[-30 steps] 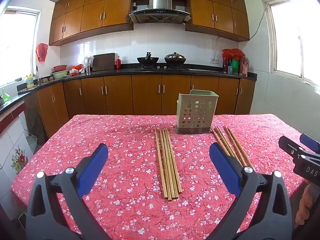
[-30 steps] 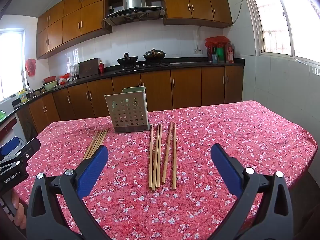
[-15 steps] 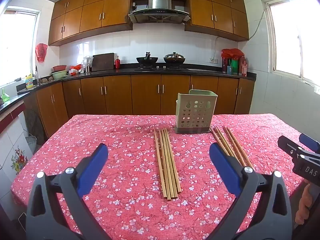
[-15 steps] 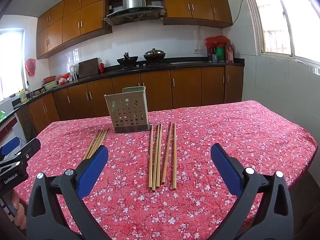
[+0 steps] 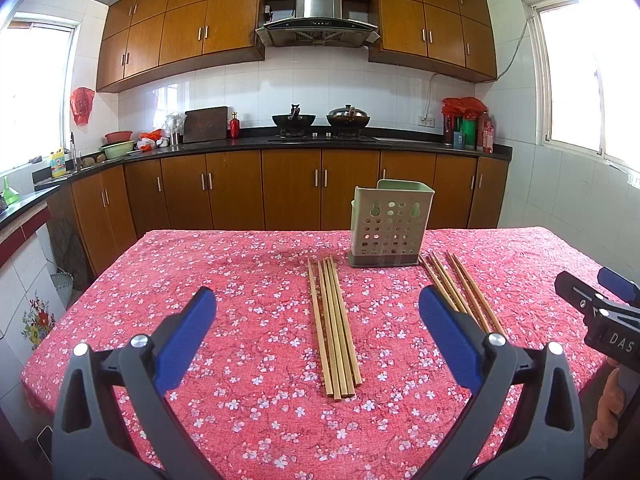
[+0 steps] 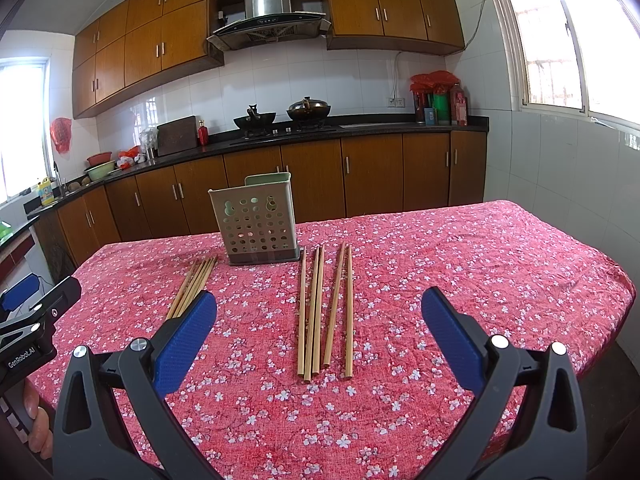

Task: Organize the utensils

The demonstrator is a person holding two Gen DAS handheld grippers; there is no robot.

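A pale green perforated utensil holder (image 5: 390,224) (image 6: 258,220) stands upright at the far middle of the table. A tight bundle of several wooden chopsticks (image 5: 334,322) (image 6: 194,284) lies to its left. Several more chopsticks (image 5: 460,290) (image 6: 324,308) lie spread out to its right. My left gripper (image 5: 316,334) is open and empty, above the table in front of the left bundle. My right gripper (image 6: 320,336) is open and empty, in front of the right chopsticks. Each gripper shows at the edge of the other's view: the right one (image 5: 600,308), the left one (image 6: 36,312).
The table has a red floral cloth (image 5: 248,312) (image 6: 460,272). Behind it run brown cabinets and a dark counter (image 5: 320,142) with two woks, bottles and bowls. Windows are on both side walls. The table's right edge (image 6: 624,292) is close.
The left wrist view has shifted very slightly. Both grippers stay open and almost still. The chopsticks and holder have not moved.
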